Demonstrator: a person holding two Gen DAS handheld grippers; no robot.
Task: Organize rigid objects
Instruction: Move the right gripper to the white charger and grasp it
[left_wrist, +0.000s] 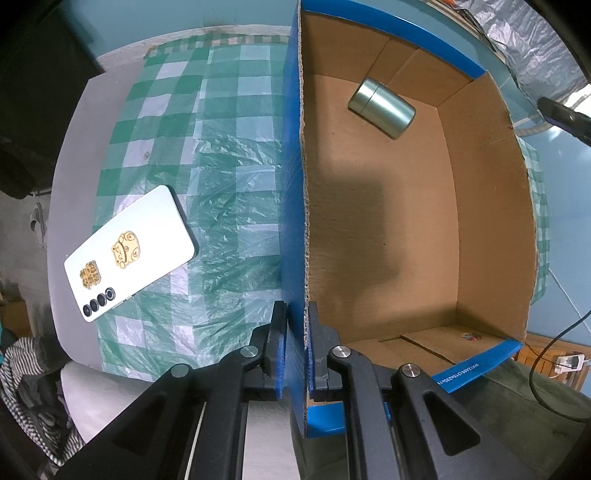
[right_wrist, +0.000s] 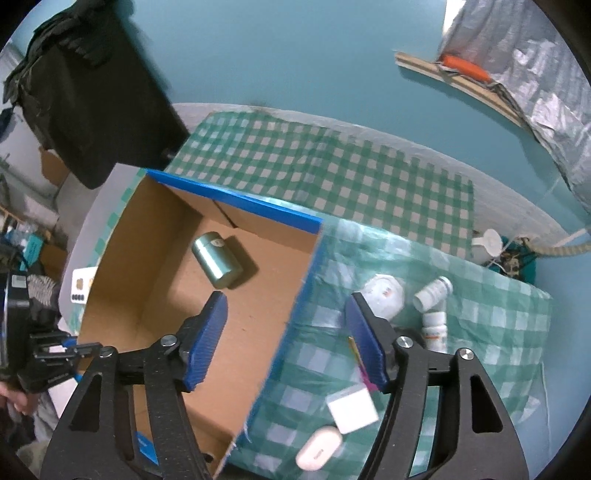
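Covering the table, a checked cloth (right_wrist: 332, 173); left tongs (left_wrist: 297, 321) clamp the box wall (left_wrist: 295, 221), right tongs (right_wrist: 286, 332) gape empty

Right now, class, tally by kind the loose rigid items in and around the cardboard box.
Metal tins: 1, silver-green metal canister lying in the brown cardboard box.
Phones: 1, white phone.
White pill bottles: 2.
White round jar: 1.
White square box: 1.
White oval case: 1.
Total: 7
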